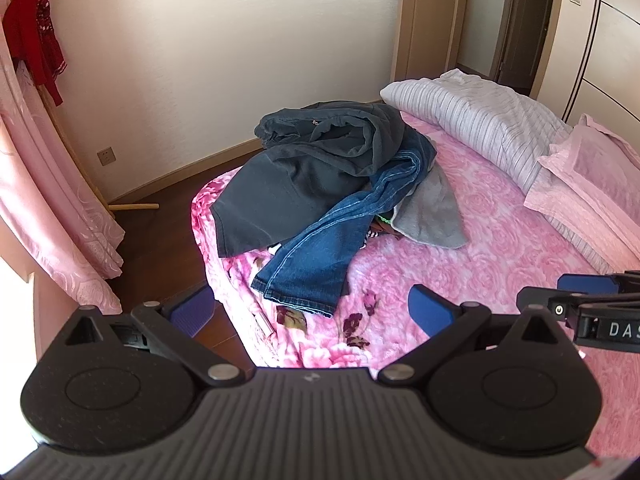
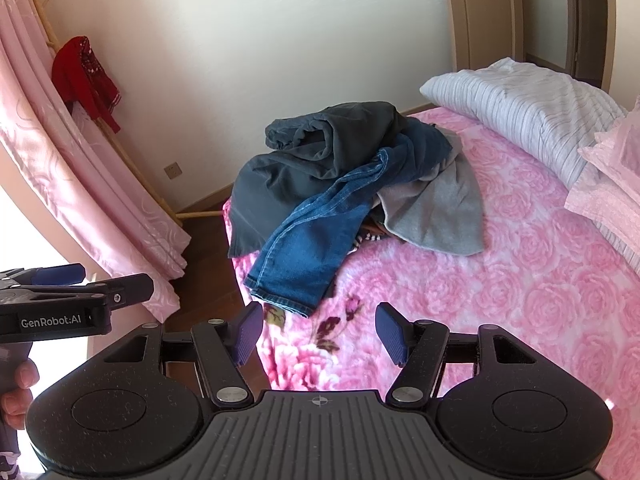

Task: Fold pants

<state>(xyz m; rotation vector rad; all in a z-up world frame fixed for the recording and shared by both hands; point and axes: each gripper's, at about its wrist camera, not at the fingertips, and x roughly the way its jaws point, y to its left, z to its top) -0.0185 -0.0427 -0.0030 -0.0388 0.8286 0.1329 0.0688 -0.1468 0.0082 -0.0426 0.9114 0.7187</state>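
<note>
A heap of clothes lies at the far corner of the pink floral bed (image 1: 480, 240) (image 2: 480, 300). Blue jeans (image 1: 320, 256) (image 2: 300, 256) trail from the heap toward me, one leg hem nearest. Dark grey-blue pants (image 1: 304, 160) (image 2: 304, 152) are bunched on top and spread to the left. A light grey garment (image 1: 432, 212) (image 2: 436, 208) sits at the heap's right. My left gripper (image 1: 312, 310) is open, short of the jeans hem, holding nothing. My right gripper (image 2: 320, 330) is open too, just short of the same hem. Each gripper shows at the edge of the other's view.
Striped grey pillow (image 1: 480, 120) (image 2: 528, 108) and pink pillows (image 1: 580, 184) lie along the right. Pink curtains (image 1: 48, 220) (image 2: 80, 180) and a wooden rack with a red garment (image 1: 36, 36) stand left. Dark wood floor (image 1: 168, 248) borders the bed corner. A hand (image 2: 20, 392) holds the left gripper.
</note>
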